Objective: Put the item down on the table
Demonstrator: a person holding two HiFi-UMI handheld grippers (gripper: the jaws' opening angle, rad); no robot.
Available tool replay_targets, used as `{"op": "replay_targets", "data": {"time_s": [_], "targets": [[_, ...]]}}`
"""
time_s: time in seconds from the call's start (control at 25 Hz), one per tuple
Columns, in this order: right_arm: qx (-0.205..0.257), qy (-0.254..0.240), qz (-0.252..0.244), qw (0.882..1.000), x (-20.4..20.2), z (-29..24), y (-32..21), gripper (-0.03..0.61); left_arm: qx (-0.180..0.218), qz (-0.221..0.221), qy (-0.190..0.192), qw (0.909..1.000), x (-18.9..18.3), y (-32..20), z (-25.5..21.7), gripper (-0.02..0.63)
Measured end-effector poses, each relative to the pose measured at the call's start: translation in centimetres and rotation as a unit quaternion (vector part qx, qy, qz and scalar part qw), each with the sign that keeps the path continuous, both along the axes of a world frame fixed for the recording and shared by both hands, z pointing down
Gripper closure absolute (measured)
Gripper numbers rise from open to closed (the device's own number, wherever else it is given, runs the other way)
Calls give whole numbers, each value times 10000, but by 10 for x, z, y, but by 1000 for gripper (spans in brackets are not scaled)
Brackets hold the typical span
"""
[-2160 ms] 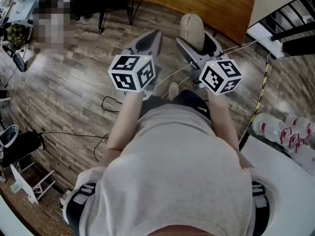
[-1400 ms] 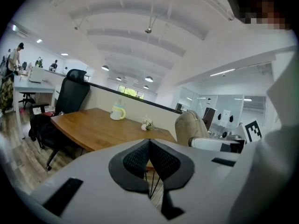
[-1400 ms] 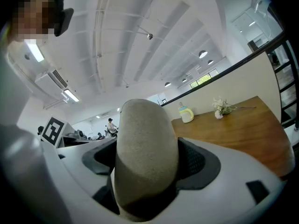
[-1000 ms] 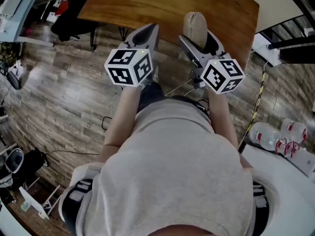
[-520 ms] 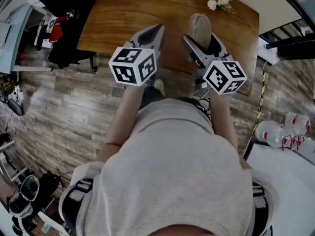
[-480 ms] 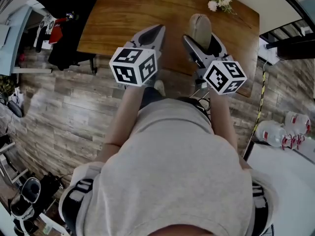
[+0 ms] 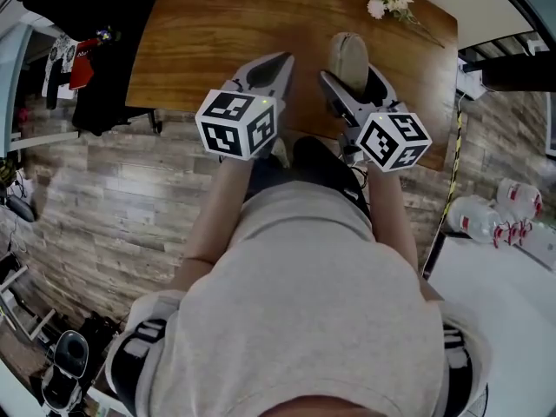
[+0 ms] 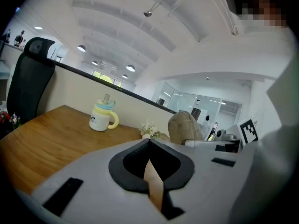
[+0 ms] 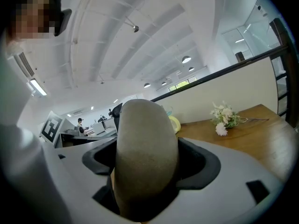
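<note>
- The smooth beige oblong item (image 7: pixel 348 52) lay with its long axis along the jaws, rounded end pointing far, above the brown wooden table (image 7: pixel 217 33).
- The right gripper (image 7: pixel 352 76) was clamped on it.
- The left gripper (image 7: pixel 265 68) was closed and empty.

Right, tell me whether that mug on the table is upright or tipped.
Upright: the mug stands on its base on the table, with its lid on top.

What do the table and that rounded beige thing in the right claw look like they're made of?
Table: wood or wood veneer, warm brown with grain streaks and a soft satin sheen. Rounded item: matte greyish-beige, finely grainy, no glare; perhaps stone, foam or fabric-covered, the look leaves it open.
</note>
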State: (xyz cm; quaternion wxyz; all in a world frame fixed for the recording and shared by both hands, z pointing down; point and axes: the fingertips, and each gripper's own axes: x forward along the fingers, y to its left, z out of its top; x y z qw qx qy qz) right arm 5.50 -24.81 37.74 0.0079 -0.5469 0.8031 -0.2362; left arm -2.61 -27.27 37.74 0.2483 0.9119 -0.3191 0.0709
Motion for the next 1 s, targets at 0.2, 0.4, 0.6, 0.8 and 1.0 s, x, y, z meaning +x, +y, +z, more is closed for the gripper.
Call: {"op": "replay_targets", "data": {"time_s": [0.2,0.4,0.6,0.8,1.0], "targets": [[-130,22,-100,9999,4,10,-15,183,-197,23,-99,9998,-1,-2,14,612],[-202,30,-338,9992,1,13,-31,183,-331,-158,-204,9991,-8,-12,21,612],[-296,146,-588,9977,-1,16,-41,183,-427,-180,-213,9987,-2,-20,23,612],[-342,281,-657,9969,7,23,-46,183,-591,-188,-218,9978,11,-24,37,611],[-564,417,-736,9948,14,43,-46,183,-758,-109,-422,9962,20,-23,63,607]]}}
